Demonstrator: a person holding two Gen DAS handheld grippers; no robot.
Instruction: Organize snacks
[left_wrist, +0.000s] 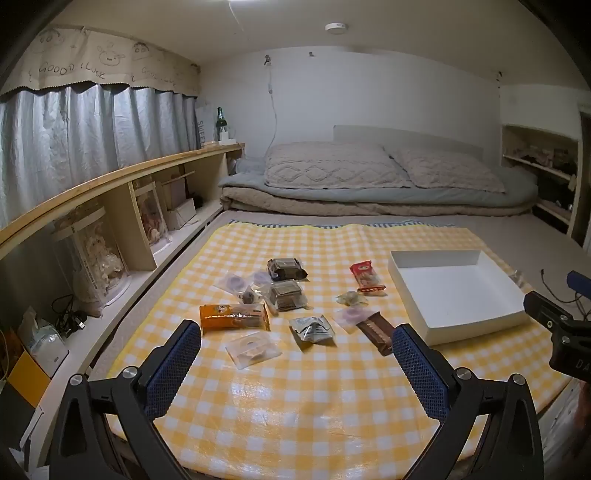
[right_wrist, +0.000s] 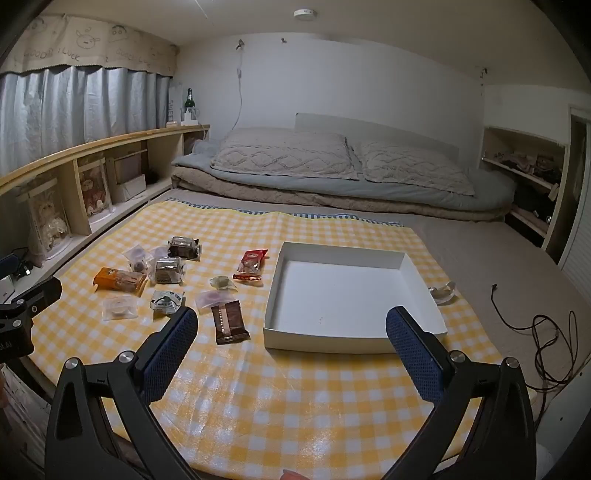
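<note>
Hovering wide open and empty-handed, the left gripper and right gripper face scattered wrapped snacks beside a shallow white cardboard box on yellow checked cloth.

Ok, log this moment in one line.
left gripper: open, empty | right gripper: open, empty | white box: empty | snacks: loose on cloth

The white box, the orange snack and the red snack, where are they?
White box (right_wrist: 347, 291), right wrist view, bare floor.
Orange snack (left_wrist: 233, 316), left wrist view, wrapper middle.
Red snack (right_wrist: 252, 264), right wrist view, wrapper middle.
</note>
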